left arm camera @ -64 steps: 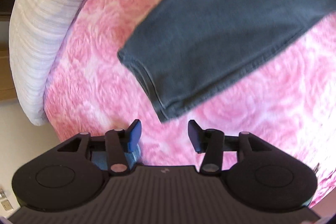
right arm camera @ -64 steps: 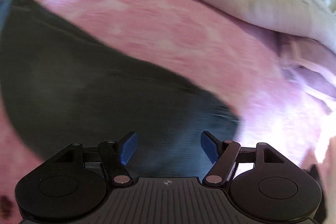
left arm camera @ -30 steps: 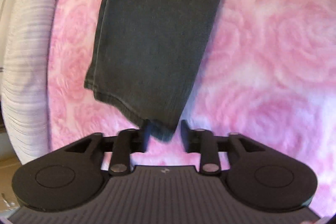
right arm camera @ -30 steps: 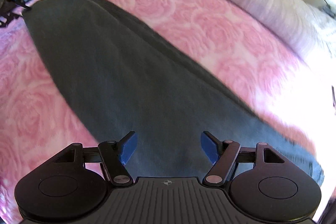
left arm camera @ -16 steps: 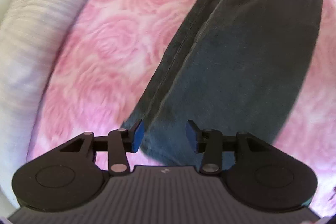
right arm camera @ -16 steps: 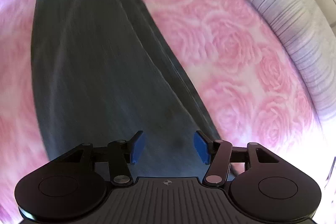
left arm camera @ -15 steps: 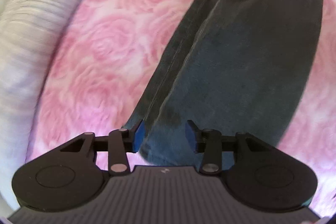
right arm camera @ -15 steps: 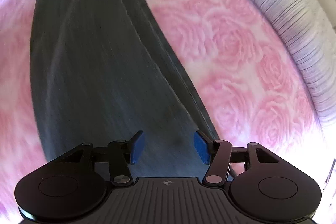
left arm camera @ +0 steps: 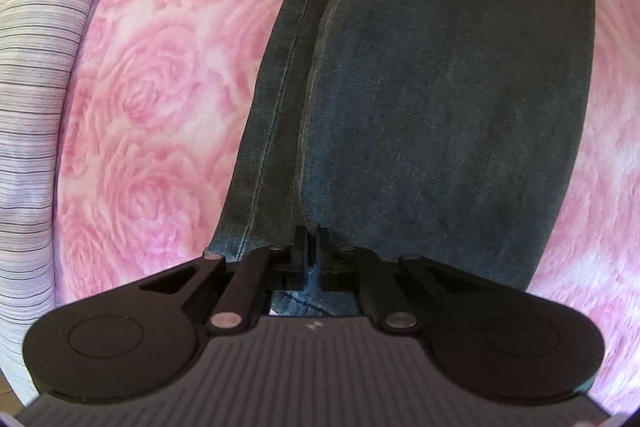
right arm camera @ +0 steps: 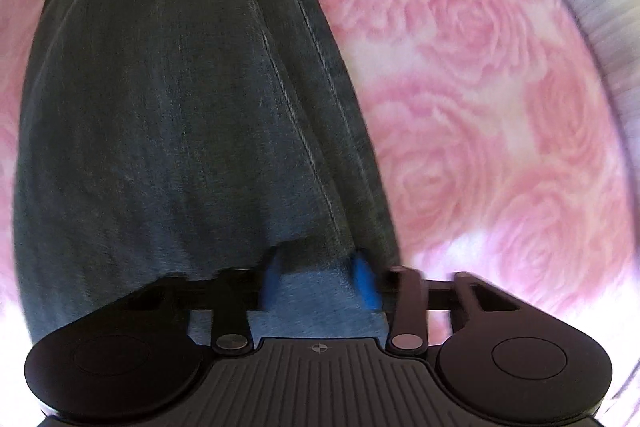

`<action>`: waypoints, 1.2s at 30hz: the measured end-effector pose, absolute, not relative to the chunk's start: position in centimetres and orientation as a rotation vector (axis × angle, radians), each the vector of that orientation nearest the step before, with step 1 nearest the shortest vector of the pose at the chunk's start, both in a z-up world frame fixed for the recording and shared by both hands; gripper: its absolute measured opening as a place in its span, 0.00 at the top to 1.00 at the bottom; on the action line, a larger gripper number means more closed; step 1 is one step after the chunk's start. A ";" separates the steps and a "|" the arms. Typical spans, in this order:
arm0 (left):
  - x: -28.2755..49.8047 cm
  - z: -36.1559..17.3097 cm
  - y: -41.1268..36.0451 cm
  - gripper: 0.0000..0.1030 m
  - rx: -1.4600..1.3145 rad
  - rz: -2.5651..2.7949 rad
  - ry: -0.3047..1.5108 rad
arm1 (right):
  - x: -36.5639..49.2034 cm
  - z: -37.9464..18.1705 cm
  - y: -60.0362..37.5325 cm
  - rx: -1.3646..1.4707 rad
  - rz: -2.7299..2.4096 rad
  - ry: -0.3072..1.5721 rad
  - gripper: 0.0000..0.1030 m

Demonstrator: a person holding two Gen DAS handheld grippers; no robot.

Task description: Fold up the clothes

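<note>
Jeans [left arm camera: 440, 87]: dark blue-grey denim. Blanket [left arm camera: 160, 99]: pink, rose pattern. Bedding [left arm camera: 28, 87] at edge: white, thin dark stripes. Right hand-held gripper [right arm camera: 318, 279]: black, blue pads

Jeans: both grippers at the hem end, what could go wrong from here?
Left gripper is shut on a thin pinch of the jeans; it may slip when lifted. Right gripper is open astride the denim, so a lift now would skew the fold. Layers are offset along the seam; pinching may miss one.
</note>
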State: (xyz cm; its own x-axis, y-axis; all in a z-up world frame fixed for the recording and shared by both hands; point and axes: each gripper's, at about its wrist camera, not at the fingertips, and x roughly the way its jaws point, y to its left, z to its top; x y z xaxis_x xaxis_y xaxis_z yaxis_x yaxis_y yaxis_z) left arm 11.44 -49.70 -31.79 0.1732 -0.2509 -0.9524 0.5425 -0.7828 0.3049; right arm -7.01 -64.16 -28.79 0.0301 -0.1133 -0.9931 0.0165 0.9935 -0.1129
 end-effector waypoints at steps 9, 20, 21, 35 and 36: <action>12.4 -26.6 -50.6 0.99 1.715 -1.626 0.276 | -8.4 -24.0 -65.0 -0.133 -0.264 1.432 1.00; 13.7 -29.5 -53.3 0.98 1.690 -1.607 0.326 | -7.5 -26.7 -66.4 -0.060 -0.372 1.426 1.00; 13.8 -29.8 -53.6 0.98 1.684 -1.602 0.333 | -7.5 -26.8 -66.5 -0.052 -0.385 1.422 1.00; 13.9 -32.1 -54.7 0.92 1.671 -1.554 0.351 | -7.5 -28.4 -65.9 -0.087 -0.496 1.411 0.99; 14.0 -32.1 -54.7 0.87 1.663 -1.540 0.346 | -7.2 -28.8 -65.7 -0.108 -0.488 1.428 0.98</action>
State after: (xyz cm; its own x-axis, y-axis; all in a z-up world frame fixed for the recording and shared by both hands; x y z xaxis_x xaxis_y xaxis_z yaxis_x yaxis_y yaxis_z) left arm 14.04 -54.68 -32.12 0.2131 -0.3223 -0.9223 0.6862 -0.6226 0.3761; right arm -7.25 -65.66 -28.78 0.0625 -0.3856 -0.9205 0.2581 0.8972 -0.3583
